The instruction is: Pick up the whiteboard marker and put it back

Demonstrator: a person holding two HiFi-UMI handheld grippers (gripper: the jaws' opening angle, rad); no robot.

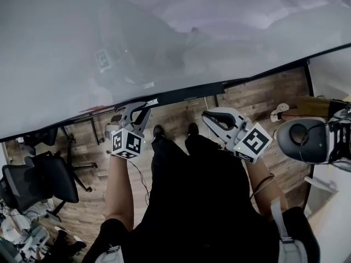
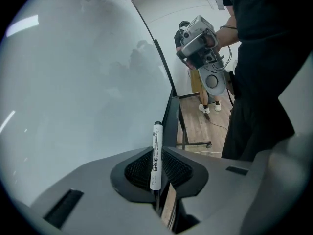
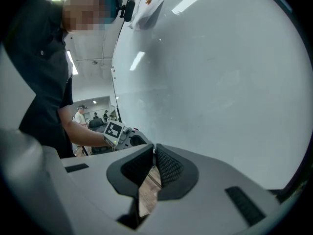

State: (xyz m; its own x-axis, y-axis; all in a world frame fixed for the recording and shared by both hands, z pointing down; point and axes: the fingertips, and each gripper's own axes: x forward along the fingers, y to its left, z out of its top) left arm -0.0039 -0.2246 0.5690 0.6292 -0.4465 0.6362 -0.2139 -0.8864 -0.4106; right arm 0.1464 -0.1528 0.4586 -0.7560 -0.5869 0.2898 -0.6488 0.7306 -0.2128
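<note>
**Whiteboard** (image 1: 164,37): broad, blank and pale grey, with a dark frame along its lower edge.
**Wooden floor** (image 1: 258,97): shows below that edge.
**Office chair** (image 1: 38,182): black, standing on the floor by the board's lower left edge.
**Left gripper** (image 1: 143,106): close to the board's lower edge, jaws clamped on the whiteboard marker.
**Right gripper** (image 1: 211,116): beside the left one, apart from it, jaws drawn together to a slit with nothing in them.
**Whiteboard marker** (image 2: 156,155): a slim white barrel with black print and a dark upper end, upright between the left pads, just before the board.
</note>
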